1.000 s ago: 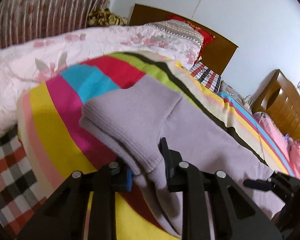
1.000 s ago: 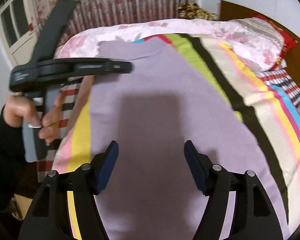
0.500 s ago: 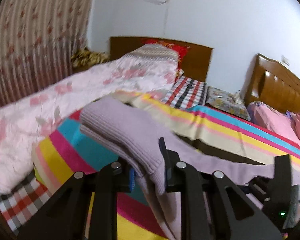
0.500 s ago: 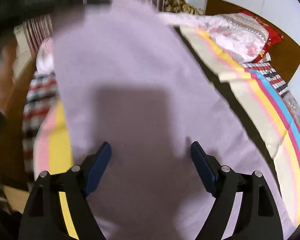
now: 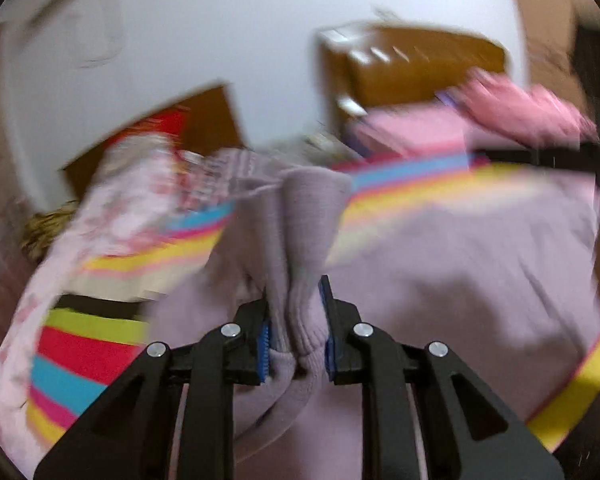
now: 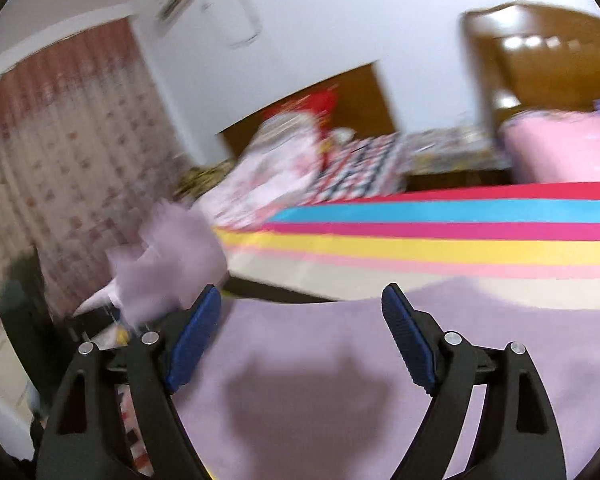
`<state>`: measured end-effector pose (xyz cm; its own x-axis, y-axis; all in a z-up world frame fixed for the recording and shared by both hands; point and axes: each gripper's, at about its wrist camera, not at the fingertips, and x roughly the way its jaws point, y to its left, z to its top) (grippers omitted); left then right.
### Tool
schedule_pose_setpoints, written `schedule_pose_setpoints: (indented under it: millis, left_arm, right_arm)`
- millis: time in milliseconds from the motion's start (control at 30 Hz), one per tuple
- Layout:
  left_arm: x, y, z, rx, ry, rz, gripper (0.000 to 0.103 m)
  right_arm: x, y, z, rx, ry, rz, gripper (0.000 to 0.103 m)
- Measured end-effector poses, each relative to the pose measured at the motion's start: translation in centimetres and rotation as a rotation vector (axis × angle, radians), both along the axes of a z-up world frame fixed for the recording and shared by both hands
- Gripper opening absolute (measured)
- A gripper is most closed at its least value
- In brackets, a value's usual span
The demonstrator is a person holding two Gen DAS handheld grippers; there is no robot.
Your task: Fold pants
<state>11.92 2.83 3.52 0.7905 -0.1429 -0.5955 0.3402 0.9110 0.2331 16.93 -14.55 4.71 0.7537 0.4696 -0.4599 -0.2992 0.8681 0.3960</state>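
Clamping a bunched ribbed end of the lilac pants [image 5: 300,240] is the left gripper [image 5: 296,332], rest draped on the striped bed [image 6: 460,248] toward 3 o'clock, while the right gripper [image 6: 300,340] hovers spread apart over it.

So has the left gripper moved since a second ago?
Yes. The left gripper, shut on the lilac pants, has swung right: the wooden headboard now sits ahead, not at the view's right edge.
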Motion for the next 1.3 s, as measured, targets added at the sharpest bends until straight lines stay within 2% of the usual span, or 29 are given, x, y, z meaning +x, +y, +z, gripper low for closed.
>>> schedule_pose_setpoints:
  millis: [67, 133, 167, 233, 267, 300, 333, 467, 633, 667, 767, 833, 967, 1000, 1067, 1100, 1167, 1233, 1300]
  left_arm:
    - [0.2, -3.7, -3.9, 0.057, 0.109, -0.092, 0.021]
    - [-0.3, -5.5, -6.2, 0.124, 0.12, -0.113, 0.027]
    - [-0.5, -5.5, -6.4, 0.123, 0.113, -0.119, 0.033]
    - [-1.0, -4.7, -5.9, 0.04, 0.127, -0.173, 0.061]
    - [-1.7, -3.9, -5.1, -0.025, 0.12, -0.217, 0.084]
    - [-2.5, -3.1, -4.1, -0.059, 0.078, -0.23, 0.095]
    - [-3.0, -2.5, -3.5, -0.067, 0.045, -0.226, 0.098]
    - [-3.8, 0.8, -2.6, 0.008, -0.022, -0.075, 0.099]
    - [-4.7, 5.6, -4.4, 0.078, -0.003, 0.104, 0.099]
    - [-4.8, 6.7, -4.8, 0.071, 0.009, 0.121, 0.099]
    - [-5.6, 8.8, -5.5, 0.021, 0.031, 0.141, 0.101]
    - [-5.7, 9.6, -5.5, -0.009, 0.045, 0.139, 0.101]
    - [-5.9, 9.6, -5.8, -0.009, 0.046, 0.136, 0.101]
    - [-5.9, 9.6, -5.8, -0.011, 0.048, 0.134, 0.101]
    - [-5.4, 9.6, -5.7, -0.018, 0.05, 0.13, 0.101]
    - [-5.4, 9.7, -5.7, -0.02, 0.052, 0.129, 0.101]
    - [-5.4, 9.7, -5.9, -0.022, 0.055, 0.129, 0.101]
    - [-5.4, 9.8, -6.0, -0.023, 0.059, 0.131, 0.101]
    - [-5.6, 9.7, -6.0, -0.017, 0.061, 0.135, 0.101]
  right_arm:
    - [-1.2, -2.3, -1.0, 0.02, 0.035, -0.037, 0.081]
    - [-2.0, -3.7, -2.4, 0.022, 0.072, -0.054, 0.081]
    - [-2.5, -3.8, -2.8, 0.017, 0.083, -0.056, 0.081]
    - [-3.0, -3.7, -4.1, 0.014, 0.113, -0.049, 0.081]
    - [-3.2, -3.5, -4.9, 0.019, 0.133, -0.036, 0.081]
    - [-2.8, -3.3, -5.5, 0.024, 0.15, -0.022, 0.081]
    - [-2.7, -2.9, -5.8, 0.027, 0.162, -0.011, 0.081]
    - [-2.6, 0.2, -7.6, 0.069, 0.266, 0.101, 0.081]
    - [-2.8, 4.9, -9.6, 0.032, 0.41, 0.234, 0.081]
    - [-2.7, 5.5, -10.0, 0.033, 0.435, 0.248, 0.081]
    - [-2.5, 6.5, -9.8, 0.025, 0.428, 0.235, 0.081]
    - [-1.9, 6.8, -9.8, 0.063, 0.448, 0.23, 0.08]
    - [-0.6, 7.3, -10.1, 0.08, 0.455, 0.176, 0.076]
    - [-0.4, 7.2, -10.1, 0.08, 0.455, 0.162, 0.071]
    - [-0.5, 7.1, -10.1, 0.053, 0.447, 0.127, 0.055]
    - [-0.4, 7.0, -10.1, 0.041, 0.444, 0.112, 0.043]
    - [-0.7, 6.6, -10.2, 0.054, 0.436, 0.098, 0.035]
    - [-1.2, 6.2, -10.1, 0.066, 0.414, 0.095, 0.019]
    - [-2.1, 6.3, -9.3, 0.06, 0.356, 0.093, 0.014]
